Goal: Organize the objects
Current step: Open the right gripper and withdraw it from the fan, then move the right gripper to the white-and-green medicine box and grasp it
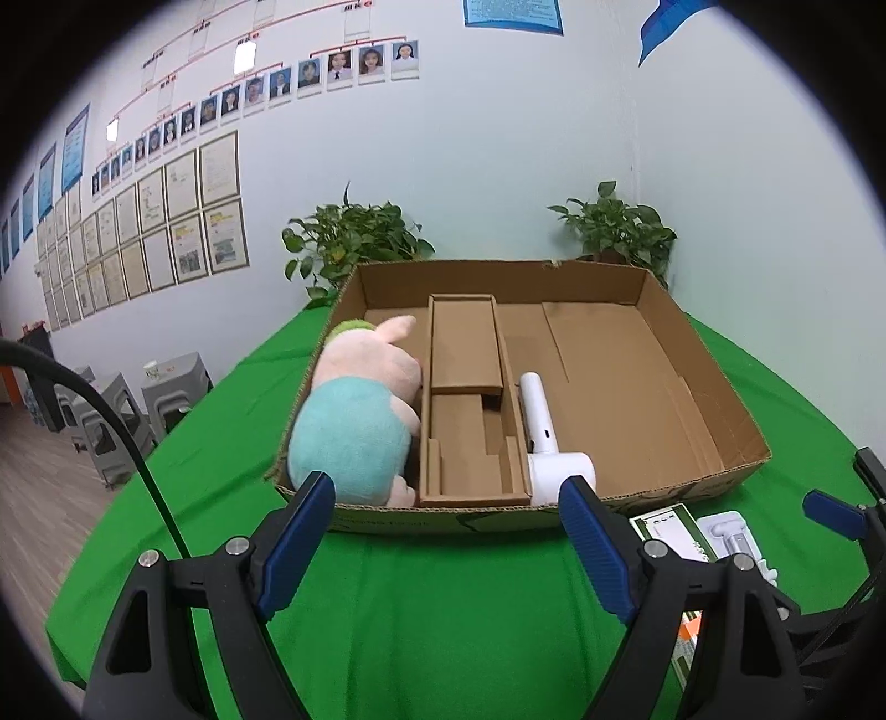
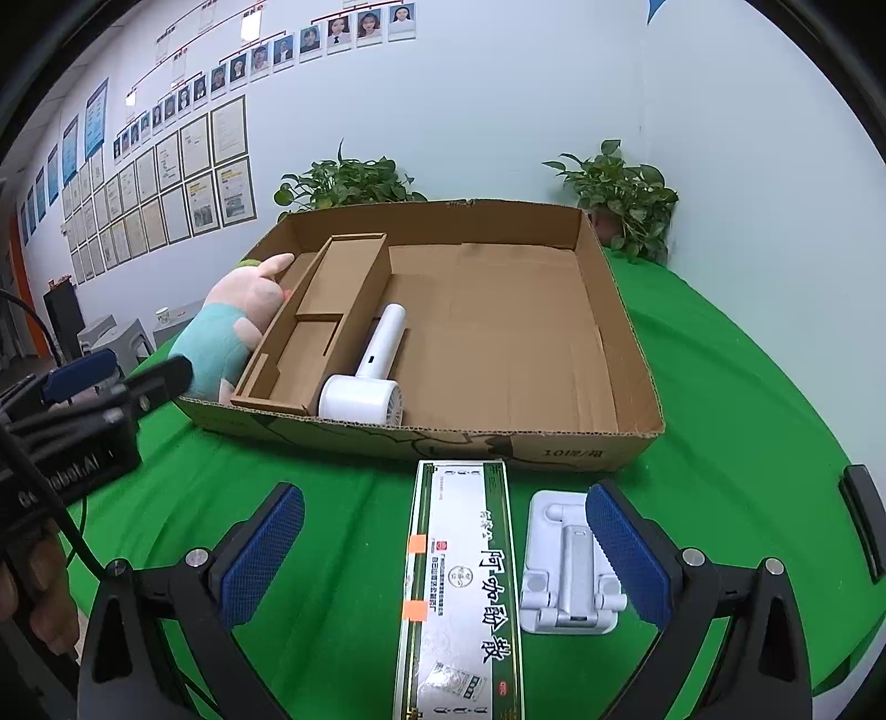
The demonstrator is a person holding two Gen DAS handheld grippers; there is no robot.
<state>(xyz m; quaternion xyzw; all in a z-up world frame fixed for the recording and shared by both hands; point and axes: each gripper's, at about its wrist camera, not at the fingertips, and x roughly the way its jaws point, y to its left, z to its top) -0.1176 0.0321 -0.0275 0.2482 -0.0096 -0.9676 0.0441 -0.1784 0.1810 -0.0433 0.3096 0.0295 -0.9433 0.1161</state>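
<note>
Between right gripper (image 2: pixel 443 554) open jaws: medicine box (image 2: pixel 459 581). Close across its width. Left gripper (image 1: pixel 443 531) open, empty.

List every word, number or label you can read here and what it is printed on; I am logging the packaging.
"阿胶酸" or similar, large black characters, last two uncertain: long green-and-white box.
"10", then blurred characters: front wall of the cardboard box.
"obot.AI", partly cut off: body of the left tongs.
Small print and red logo on the long box: too small to read.
Wall certificates and blue posters: too blurred to read.
</note>
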